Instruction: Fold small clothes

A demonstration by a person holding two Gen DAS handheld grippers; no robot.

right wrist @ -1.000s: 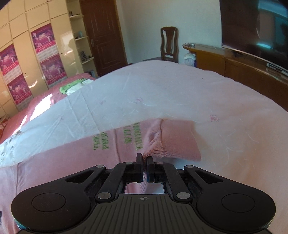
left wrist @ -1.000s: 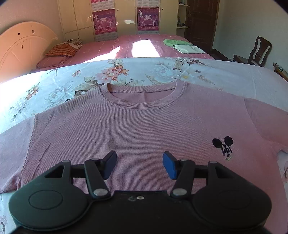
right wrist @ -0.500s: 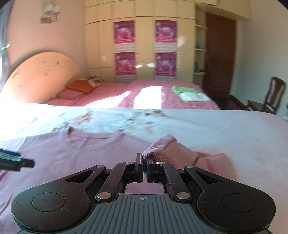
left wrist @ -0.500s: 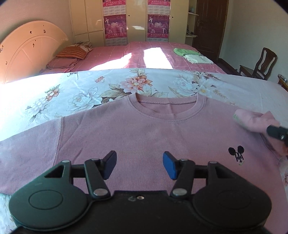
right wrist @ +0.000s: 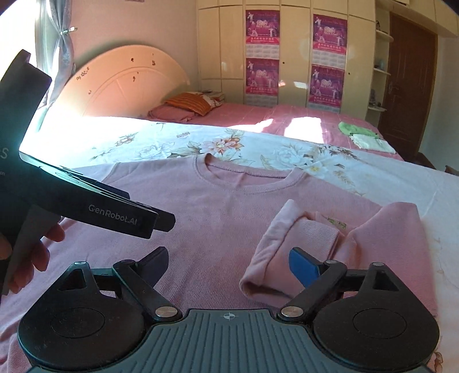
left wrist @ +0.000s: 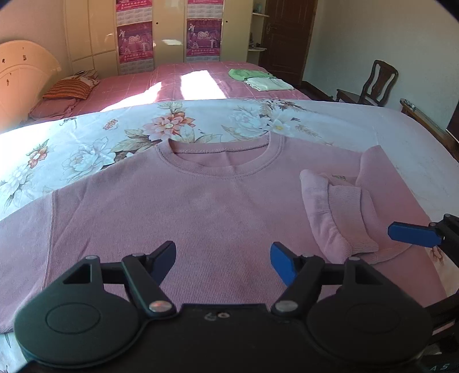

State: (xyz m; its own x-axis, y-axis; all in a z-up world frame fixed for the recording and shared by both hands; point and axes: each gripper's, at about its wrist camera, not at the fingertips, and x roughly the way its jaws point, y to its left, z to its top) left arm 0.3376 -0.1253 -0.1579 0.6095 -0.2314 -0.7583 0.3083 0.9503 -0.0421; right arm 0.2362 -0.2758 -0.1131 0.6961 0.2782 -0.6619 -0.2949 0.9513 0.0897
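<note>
Pink knit sweater (left wrist: 183,206) lies flat, front up, on a floral sheet (left wrist: 86,149) covering the near bed, its right sleeve (right wrist: 287,258) folded in across the chest with the ribbed cuff showing. The left tool (left wrist: 223,259) hovers over the lower front, blue-padded jaws spread wide and holding nothing. The right tool (right wrist: 228,264) is likewise released, jaws apart, just beside the folded sleeve. In the right wrist view the left tool's side reads "GenRobot.AI". A small green tag on the sleeve is too small to read. Behind stand a second bed (left wrist: 200,83) with pink cover, purple calendar posters (right wrist: 262,27) marked "2010" on cream wardrobes, a brown door (left wrist: 287,43) and a wooden chair (left wrist: 375,83).
</note>
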